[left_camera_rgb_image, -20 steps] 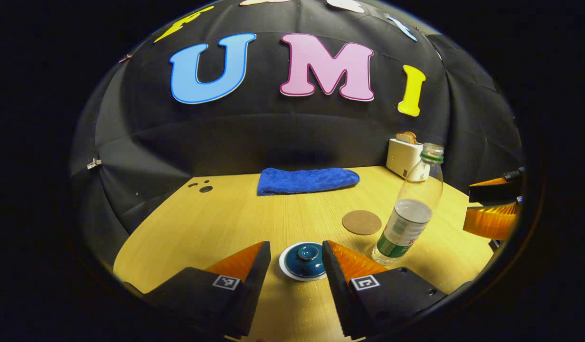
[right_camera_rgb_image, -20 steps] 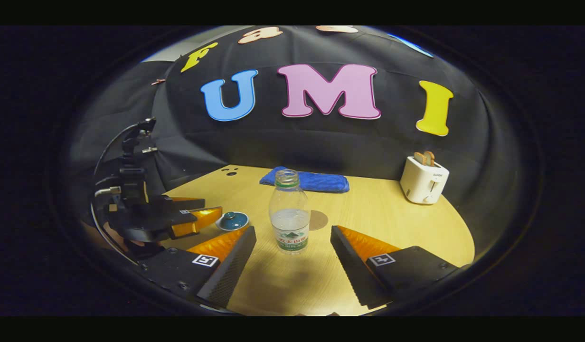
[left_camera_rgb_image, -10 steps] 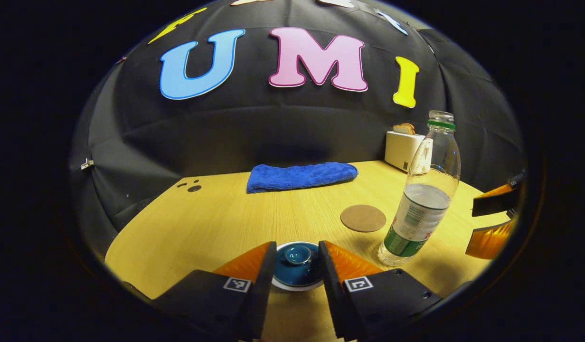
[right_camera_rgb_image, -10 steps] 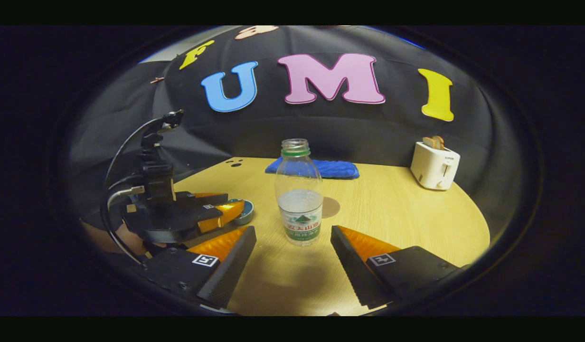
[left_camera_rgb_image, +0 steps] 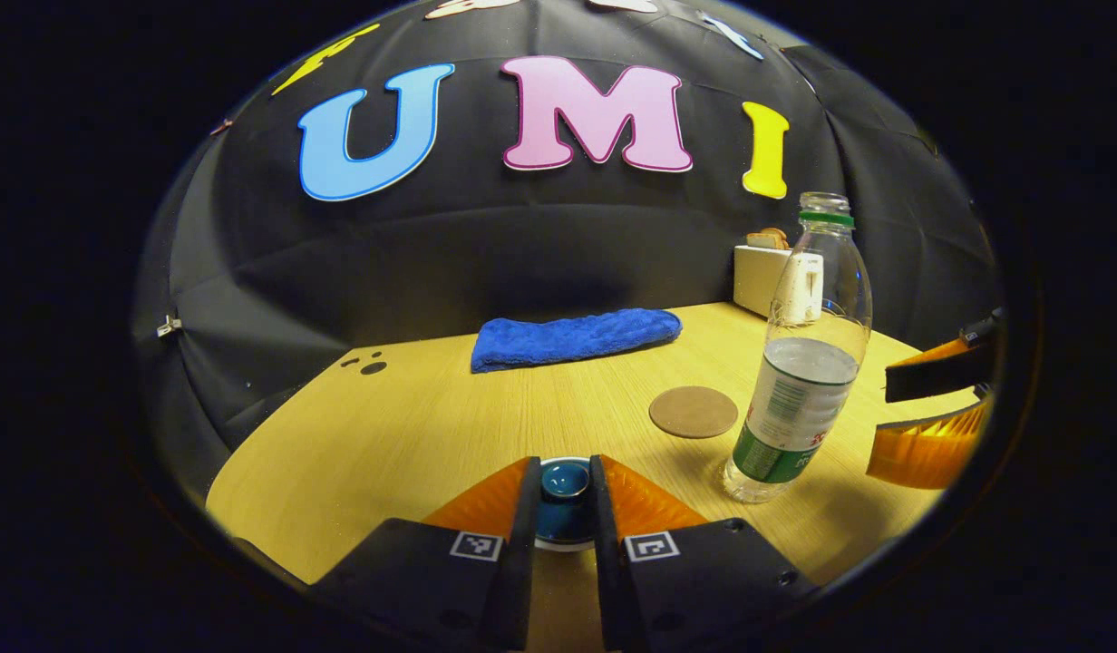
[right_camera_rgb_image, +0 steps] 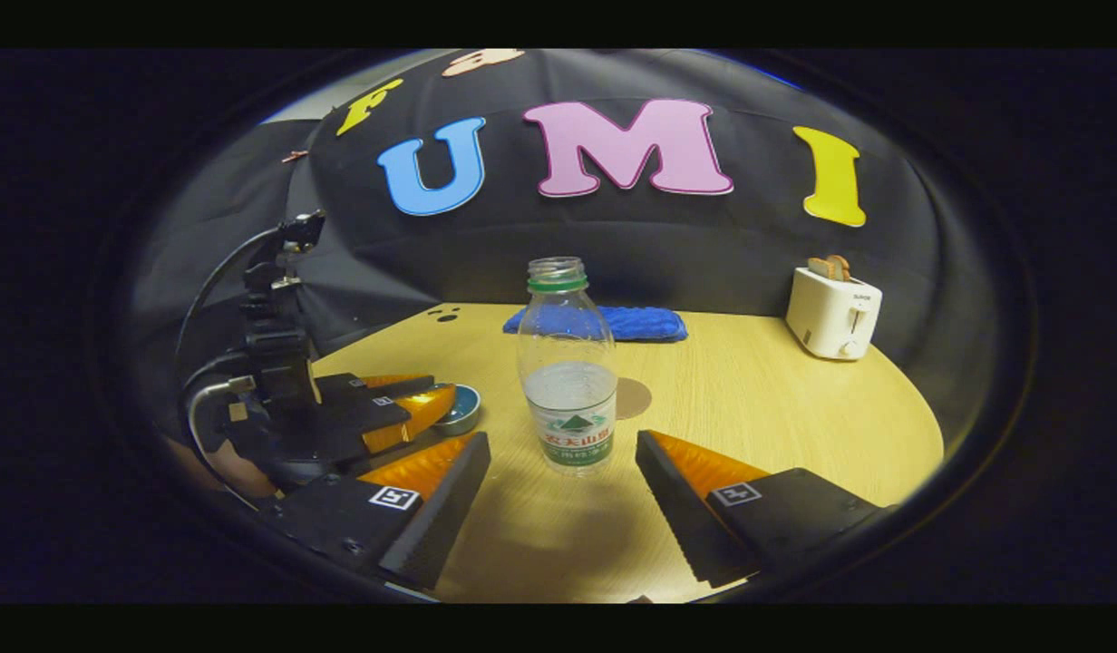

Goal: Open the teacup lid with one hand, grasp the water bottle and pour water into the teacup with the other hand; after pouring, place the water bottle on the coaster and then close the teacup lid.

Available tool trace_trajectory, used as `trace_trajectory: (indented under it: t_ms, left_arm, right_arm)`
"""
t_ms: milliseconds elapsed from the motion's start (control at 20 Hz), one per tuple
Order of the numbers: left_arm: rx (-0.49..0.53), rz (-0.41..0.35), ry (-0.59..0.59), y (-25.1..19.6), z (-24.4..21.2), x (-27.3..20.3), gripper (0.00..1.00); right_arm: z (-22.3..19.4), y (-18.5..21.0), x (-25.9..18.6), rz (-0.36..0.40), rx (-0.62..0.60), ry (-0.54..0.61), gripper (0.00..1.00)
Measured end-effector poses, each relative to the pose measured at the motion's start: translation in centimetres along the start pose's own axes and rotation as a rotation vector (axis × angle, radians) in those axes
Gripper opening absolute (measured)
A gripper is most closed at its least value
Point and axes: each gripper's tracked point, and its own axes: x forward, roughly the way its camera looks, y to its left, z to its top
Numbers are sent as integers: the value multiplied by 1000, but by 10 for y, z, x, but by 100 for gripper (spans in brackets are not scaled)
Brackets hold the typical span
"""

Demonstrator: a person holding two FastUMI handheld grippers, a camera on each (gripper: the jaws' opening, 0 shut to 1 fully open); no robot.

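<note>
1. The teacup lid (left_camera_rgb_image: 564, 494), dark blue with a round knob, sits on its white-rimmed teacup at the near edge of the wooden surface (left_camera_rgb_image: 432, 426).
2. The left gripper (left_camera_rgb_image: 564, 481) is at the lid; its fingers are drawn close together and press on the knob from both sides.
3. The water bottle (right_camera_rgb_image: 568, 372), clear, uncapped and partly filled, stands upright on the surface just right of the teacup.
4. In the right gripper view, the right gripper (right_camera_rgb_image: 563, 453) is low in front of the bottle, its fingers spread wide and holding nothing; the bottle stands between and a little beyond the tips, apart from both.
5. The round brown coaster (left_camera_rgb_image: 694, 412) lies flat just behind the bottle, bare.
6. A folded blue towel (left_camera_rgb_image: 572, 337) lies at the far edge of the surface.
7. A white toaster (right_camera_rgb_image: 833, 313) with bread in its slots stands at the far right corner.
</note>
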Motion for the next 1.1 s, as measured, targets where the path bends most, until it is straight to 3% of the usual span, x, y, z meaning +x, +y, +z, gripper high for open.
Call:
trace_trajectory:
  t_ms: [50, 200, 250, 300, 600, 1100]
  left_arm:
    - [-10, 0, -1, 1, 0, 0, 30]
    - [-47, -5, -7, 3, 2, -2, 30]
    - [-56, -5, -9, 4, 3, -3, 29]
    - [-68, -3, -21, 5, 8, -5, 28]
    - [-134, 25, -71, 22, 31, -24, 27]
    - [-168, 76, -20, 51, 4, -44, 27]
  right_arm:
    - [-3, 0, 2, -1, 2, 1, 100]
    - [-2, -1, 8, -7, 7, -15, 100]
    - [1, 0, 10, -8, 12, -24, 95]
    - [1, 0, 12, -8, 19, -27, 100]
    - [9, -5, 31, -40, 21, -52, 100]
    - [29, -8, 62, -95, 19, -123, 100]
